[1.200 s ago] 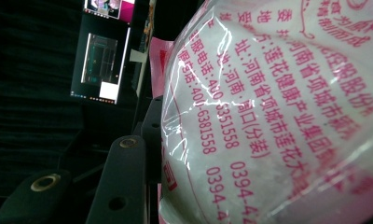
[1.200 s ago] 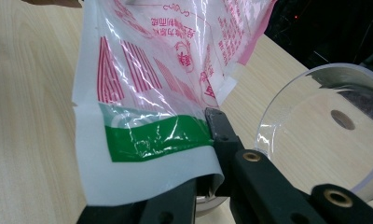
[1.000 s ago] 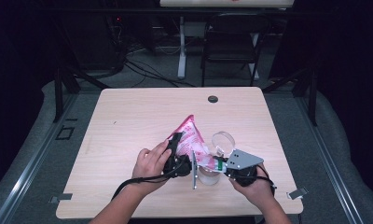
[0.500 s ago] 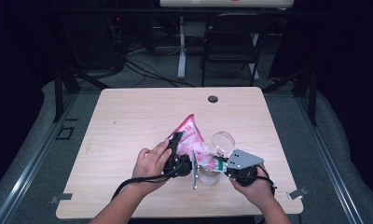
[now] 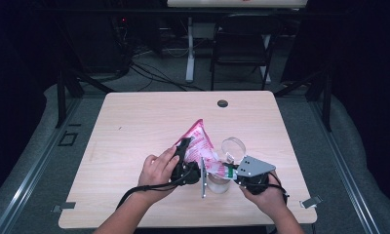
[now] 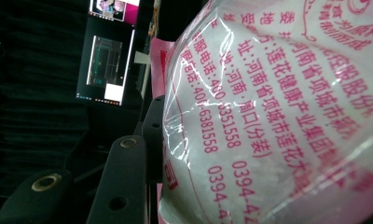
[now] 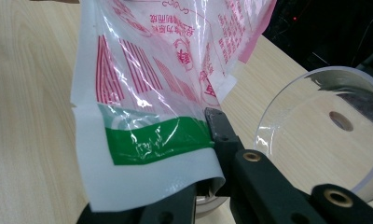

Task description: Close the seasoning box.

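A pink-and-white plastic bag [image 5: 199, 142] of white granules hangs tilted above the table's front middle, both grippers holding it. My left gripper [image 5: 187, 152] is shut on the bag's bulging body [image 6: 278, 116], with one black jaw pressed against its left side. My right gripper [image 5: 229, 171] is shut on the bag's lower corner, pinching the white seam beside the green band [image 7: 156, 140]. A clear round cup [image 5: 233, 146] stands just behind the right gripper, and its rim [image 7: 287, 107] is at the right of the right gripper view. Another clear vessel [image 5: 217, 184] sits under the bag's pinched corner.
The wooden table [image 5: 134, 126] has a dark round grommet [image 5: 223, 103] near its far edge. A black chair [image 5: 242, 44] and a white desk leg [image 5: 189, 53] stand beyond the table. Cables trail off the front edge from the left gripper.
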`<state>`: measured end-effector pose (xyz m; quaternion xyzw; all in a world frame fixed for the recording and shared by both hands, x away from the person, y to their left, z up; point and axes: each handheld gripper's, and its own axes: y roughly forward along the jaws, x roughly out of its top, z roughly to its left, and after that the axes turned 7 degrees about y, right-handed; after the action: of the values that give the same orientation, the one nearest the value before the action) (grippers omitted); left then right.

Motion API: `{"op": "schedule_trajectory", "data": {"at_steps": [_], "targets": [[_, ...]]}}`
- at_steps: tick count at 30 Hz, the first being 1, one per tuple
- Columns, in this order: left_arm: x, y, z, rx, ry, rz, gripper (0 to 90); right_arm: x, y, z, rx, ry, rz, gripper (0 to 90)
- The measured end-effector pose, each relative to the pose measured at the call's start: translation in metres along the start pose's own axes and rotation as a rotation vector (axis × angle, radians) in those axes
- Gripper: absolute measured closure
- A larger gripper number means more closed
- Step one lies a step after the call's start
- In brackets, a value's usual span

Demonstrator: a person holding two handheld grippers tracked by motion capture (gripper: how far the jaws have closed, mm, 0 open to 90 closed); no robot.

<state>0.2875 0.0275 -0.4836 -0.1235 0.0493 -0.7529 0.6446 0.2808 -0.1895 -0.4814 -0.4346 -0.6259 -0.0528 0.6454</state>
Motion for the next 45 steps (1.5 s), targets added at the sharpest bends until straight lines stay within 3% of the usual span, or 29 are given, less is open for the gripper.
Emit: {"op": "schedule_trajectory", "data": {"at_steps": [45], "targets": [[0.0033, -0.002, 0.0024, 0.02, 0.03, 0.002, 61.8, -0.002, 0.0016, -0.0008, 0.003, 0.003, 0.004, 89.4]]}}
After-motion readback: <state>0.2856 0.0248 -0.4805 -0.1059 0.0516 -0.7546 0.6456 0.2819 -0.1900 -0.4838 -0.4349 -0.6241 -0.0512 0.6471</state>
